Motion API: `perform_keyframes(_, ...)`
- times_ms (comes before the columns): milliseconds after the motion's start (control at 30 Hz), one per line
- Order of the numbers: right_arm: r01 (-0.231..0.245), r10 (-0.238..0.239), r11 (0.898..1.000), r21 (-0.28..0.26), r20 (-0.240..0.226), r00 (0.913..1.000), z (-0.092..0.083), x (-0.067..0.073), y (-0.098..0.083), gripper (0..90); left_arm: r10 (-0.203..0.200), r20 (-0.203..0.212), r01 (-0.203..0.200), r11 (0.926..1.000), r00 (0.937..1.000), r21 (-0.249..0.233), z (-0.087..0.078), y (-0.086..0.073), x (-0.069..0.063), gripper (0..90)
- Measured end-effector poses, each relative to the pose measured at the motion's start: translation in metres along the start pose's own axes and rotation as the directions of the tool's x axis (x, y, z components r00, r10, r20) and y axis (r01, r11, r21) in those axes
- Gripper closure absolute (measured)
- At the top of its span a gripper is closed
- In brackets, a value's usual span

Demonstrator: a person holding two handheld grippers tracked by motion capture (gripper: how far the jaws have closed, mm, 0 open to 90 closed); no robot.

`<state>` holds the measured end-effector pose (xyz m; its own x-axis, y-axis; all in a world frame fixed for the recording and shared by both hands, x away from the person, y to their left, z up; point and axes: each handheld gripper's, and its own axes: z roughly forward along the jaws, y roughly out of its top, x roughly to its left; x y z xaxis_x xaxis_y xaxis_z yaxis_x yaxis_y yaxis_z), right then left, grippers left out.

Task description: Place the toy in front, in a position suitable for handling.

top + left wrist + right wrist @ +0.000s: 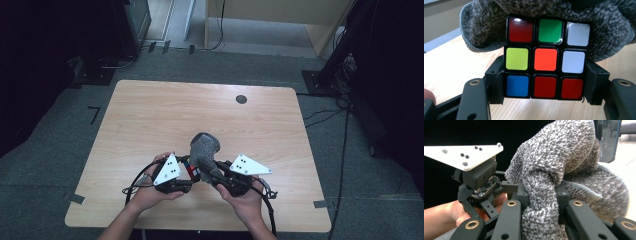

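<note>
- Pale wood-grain laminate covers the rectangular table (150,115), which has rounded corners and a small round dark grommet (241,99) near its far edge; grey carpet surrounds it, with dark equipment stands at both sides.
- At the near middle of the table, a person's two forearms come in from the bottom of the high view, each hand holding a black hard-plastic gripper topped by a flat white three-cornered plate.
- The left gripper (187,175) has its jaws clamped on a glossy square puzzle cube with black edges and coloured sticker tiles (545,57). In the left gripper view the black pads press flat against the cube's two sides.
- The cube face turned to that camera shows smooth, shiny tiles: dark red, green and white along the top; yellow-green, orange and white in the middle; blue, red and red at the bottom.
- The right gripper (216,176) pinches a fold of a soft grey knitted cloth with a nubbly, looped terry texture (564,162). In the right gripper view its jaws squeeze a thick bunched strand of the fabric tightly between them.
- The cloth rises in a rounded, lumpy mound just behind and above the cube, draping over the cube's top edge and touching it; a smoother ribbed hem runs along the cloth's edge.
- The two grippers sit close together, tips nearly meeting at the cube and cloth.
</note>
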<state>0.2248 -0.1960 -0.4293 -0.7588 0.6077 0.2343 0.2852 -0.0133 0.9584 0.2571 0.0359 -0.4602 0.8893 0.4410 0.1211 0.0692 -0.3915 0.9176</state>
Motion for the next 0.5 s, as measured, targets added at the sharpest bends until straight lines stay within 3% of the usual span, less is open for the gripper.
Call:
perform_keyframes(33,-0.008,0.008,1.000,-0.006,0.002,1.0000,-0.001,-0.003,0.000,74.2,-0.006,-0.001,0.006,1.0000,1.0000,-0.007,-0.001,0.000,0.000,34.1)
perform_keyframes(100,-0.021,0.021,1.000,0.004,0.054,0.9983,-0.003,-0.013,-0.002,74.2,-0.012,-0.002,0.012,0.9998,0.9999,-0.016,-0.003,0.001,0.001,34.1)
perform_keyframes(167,-0.063,0.061,0.998,0.013,0.080,0.9949,-0.007,-0.022,-0.003,74.2,-0.010,0.001,0.010,0.9998,0.9999,-0.018,-0.003,0.002,0.001,34.1)
perform_keyframes(233,-0.091,0.090,0.996,0.008,0.059,0.9941,-0.007,-0.023,-0.002,74.1,-0.004,0.005,0.004,0.9999,1.0000,-0.014,-0.001,0.001,-0.001,34.1)
perform_keyframes(267,-0.098,0.098,0.995,0.000,0.024,0.9949,-0.006,-0.018,-0.001,74.1,0.002,0.004,-0.002,1.0000,1.0000,-0.007,0.001,0.001,-0.002,34.0)
perform_keyframes(300,-0.077,0.077,0.997,-0.001,-0.015,0.9969,-0.003,-0.011,0.001,74.0,0.004,0.006,-0.004,1.0000,1.0000,-0.004,0.002,0.001,-0.003,34.0)
perform_keyframes(367,-0.004,0.004,1.000,0.013,-0.019,0.9998,0.001,0.001,0.004,74.1,0.000,0.015,0.000,1.0000,0.9999,-0.009,0.001,0.000,-0.002,34.0)
perform_keyframes(433,-0.011,0.011,1.000,0.009,-0.011,0.9999,0.000,-0.001,0.005,74.2,-0.007,0.016,0.007,0.9997,0.9999,-0.023,-0.002,0.000,0.001,34.1)
perform_keyframes(500,-0.032,0.031,0.999,0.012,0.072,0.9969,-0.004,-0.015,0.002,74.4,-0.029,0.013,0.029,0.9986,0.9995,-0.045,-0.005,0.001,0.004,34.1)
